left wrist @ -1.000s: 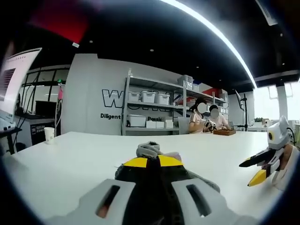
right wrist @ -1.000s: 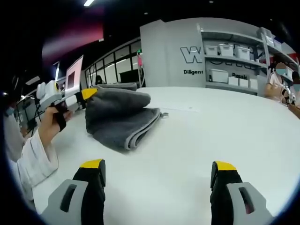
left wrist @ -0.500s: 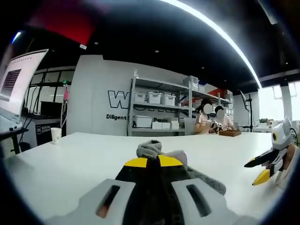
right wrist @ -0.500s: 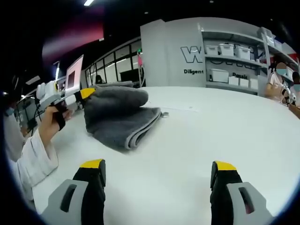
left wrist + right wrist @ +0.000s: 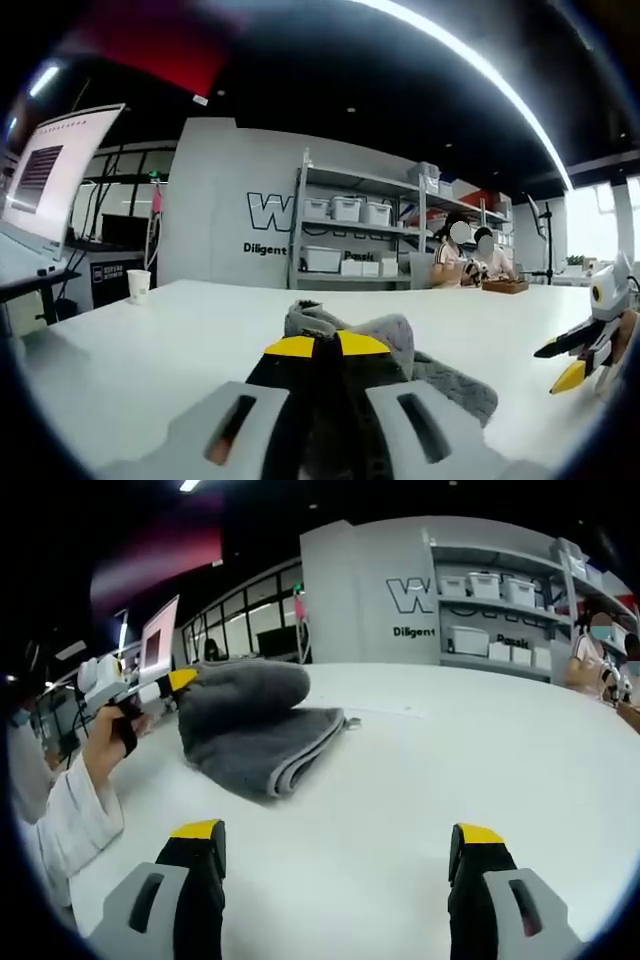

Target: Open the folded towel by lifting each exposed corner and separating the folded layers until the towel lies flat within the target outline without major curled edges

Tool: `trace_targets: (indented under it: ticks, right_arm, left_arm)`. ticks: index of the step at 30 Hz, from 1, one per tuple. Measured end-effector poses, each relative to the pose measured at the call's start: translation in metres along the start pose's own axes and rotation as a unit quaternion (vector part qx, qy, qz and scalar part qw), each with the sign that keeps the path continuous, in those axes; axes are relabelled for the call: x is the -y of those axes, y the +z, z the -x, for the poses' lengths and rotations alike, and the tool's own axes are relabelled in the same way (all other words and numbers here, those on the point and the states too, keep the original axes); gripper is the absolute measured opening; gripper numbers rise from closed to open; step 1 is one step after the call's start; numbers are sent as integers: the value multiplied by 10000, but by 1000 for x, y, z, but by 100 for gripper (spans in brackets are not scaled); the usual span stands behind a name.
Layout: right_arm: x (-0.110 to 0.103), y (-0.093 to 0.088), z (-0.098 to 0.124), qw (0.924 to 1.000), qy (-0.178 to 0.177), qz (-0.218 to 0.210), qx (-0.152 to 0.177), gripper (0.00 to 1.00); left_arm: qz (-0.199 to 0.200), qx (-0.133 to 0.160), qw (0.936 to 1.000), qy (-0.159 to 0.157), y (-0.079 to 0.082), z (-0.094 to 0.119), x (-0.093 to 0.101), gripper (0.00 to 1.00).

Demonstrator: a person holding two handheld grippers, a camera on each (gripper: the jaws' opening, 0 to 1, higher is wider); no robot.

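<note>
A dark grey folded towel (image 5: 255,728) lies on the white table (image 5: 420,780), its upper layer raised in a hump at the left. My left gripper (image 5: 325,345) is shut on a bunched corner of the towel (image 5: 360,335), which rises just beyond its yellow tips. That same gripper (image 5: 165,685) shows at the towel's left end in the right gripper view, held by a hand (image 5: 115,730) in a white sleeve. My right gripper (image 5: 335,855) is open over bare table, well short of the towel. It also appears at the far right (image 5: 580,360) of the left gripper view.
A paper cup (image 5: 139,285) stands at the table's far left edge. Metal shelves (image 5: 350,240) with white bins stand behind the table, and people sit at another table (image 5: 470,262). A screen (image 5: 50,165) stands at the left.
The left gripper has lifted and drawn the held towel corner a little, so the top layer's hump has rolled leftwards. The right gripper has stayed still and open.
</note>
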State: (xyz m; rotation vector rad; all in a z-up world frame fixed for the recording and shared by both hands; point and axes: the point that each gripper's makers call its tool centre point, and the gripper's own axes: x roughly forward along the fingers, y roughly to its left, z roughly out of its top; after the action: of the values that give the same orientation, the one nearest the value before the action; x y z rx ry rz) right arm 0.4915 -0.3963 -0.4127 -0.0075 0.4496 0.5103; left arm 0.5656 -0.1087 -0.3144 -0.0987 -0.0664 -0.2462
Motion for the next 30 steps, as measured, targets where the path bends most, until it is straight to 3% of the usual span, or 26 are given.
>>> trace_targets:
  ticks: [30]
  right_arm:
    - [-2,-2,-2,10000,63,18,-49,91]
  left_arm:
    - [158,-220,9978,608,-14,11,-40,5]
